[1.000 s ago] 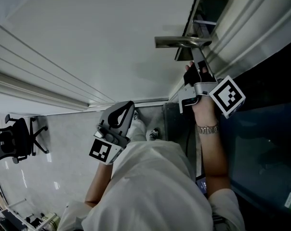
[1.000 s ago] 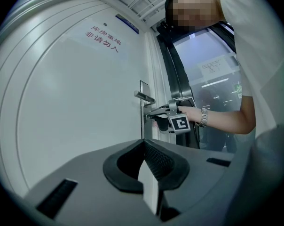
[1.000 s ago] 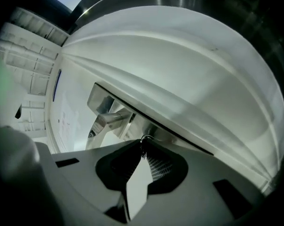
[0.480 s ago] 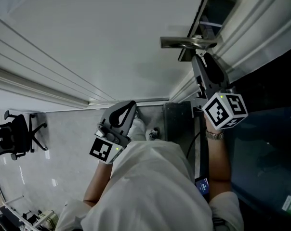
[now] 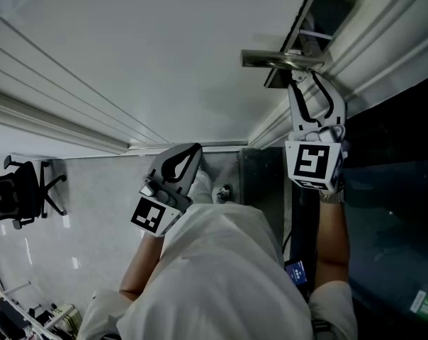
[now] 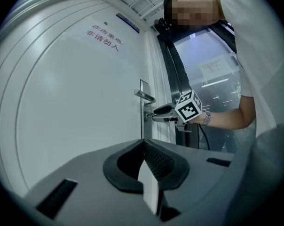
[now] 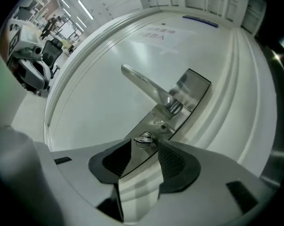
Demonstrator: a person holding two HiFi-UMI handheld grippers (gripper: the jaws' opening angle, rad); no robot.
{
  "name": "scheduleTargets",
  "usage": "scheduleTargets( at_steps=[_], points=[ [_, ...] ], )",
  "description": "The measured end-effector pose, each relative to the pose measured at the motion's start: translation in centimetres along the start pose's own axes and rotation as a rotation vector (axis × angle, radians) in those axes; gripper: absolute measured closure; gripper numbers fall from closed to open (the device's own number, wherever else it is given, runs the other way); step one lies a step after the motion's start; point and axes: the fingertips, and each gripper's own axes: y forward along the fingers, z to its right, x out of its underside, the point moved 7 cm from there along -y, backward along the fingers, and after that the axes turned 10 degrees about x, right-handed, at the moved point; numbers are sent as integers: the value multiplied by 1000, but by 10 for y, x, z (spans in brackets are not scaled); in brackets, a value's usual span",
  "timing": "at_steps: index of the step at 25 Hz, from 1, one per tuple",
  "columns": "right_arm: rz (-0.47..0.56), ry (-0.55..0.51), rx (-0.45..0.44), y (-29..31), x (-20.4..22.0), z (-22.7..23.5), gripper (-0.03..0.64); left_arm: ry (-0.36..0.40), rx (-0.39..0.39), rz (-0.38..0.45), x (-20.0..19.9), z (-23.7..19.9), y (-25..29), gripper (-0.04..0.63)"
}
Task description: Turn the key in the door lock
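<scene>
With the key seated in the door lock between their tips, the fingers of the right gripper had just been opening and stood apart, seemingly between turns, so closing squarely on the key looked next, while the left gripper held its fingers together, empty.

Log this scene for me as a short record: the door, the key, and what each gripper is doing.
door: white door with a metal lever handle on a lock plate
key: key sits in the lock plate, below the handle
right gripper: right gripper is at the lock, jaws apart and just been opening; the key is between the tips, pads not pressing it
left gripper: left gripper is held back from the door, jaws together, nothing between them
background: office chair on the floor
</scene>
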Motion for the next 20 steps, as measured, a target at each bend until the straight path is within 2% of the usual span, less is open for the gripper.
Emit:
scheduleTargets(
  at_steps=[4, 9, 13, 16, 20],
  points=[
    [-8, -140, -15, 4, -2, 0, 462, 4, -6, -15, 2, -1, -2, 592],
    [50, -470, 33, 7, -11, -11, 463, 8, -3, -6, 0, 0, 0, 591],
    [64, -649, 31, 11, -11, -19, 463, 8, -5, -8, -1, -2, 1, 592],
    [53, -691, 28, 14, -9, -21, 465, 8, -4, -7, -1, -3, 2, 592],
    [45, -639, 54, 15, -8, -21, 515, 3, 4, -8, 0, -1, 4, 592]
  ],
)
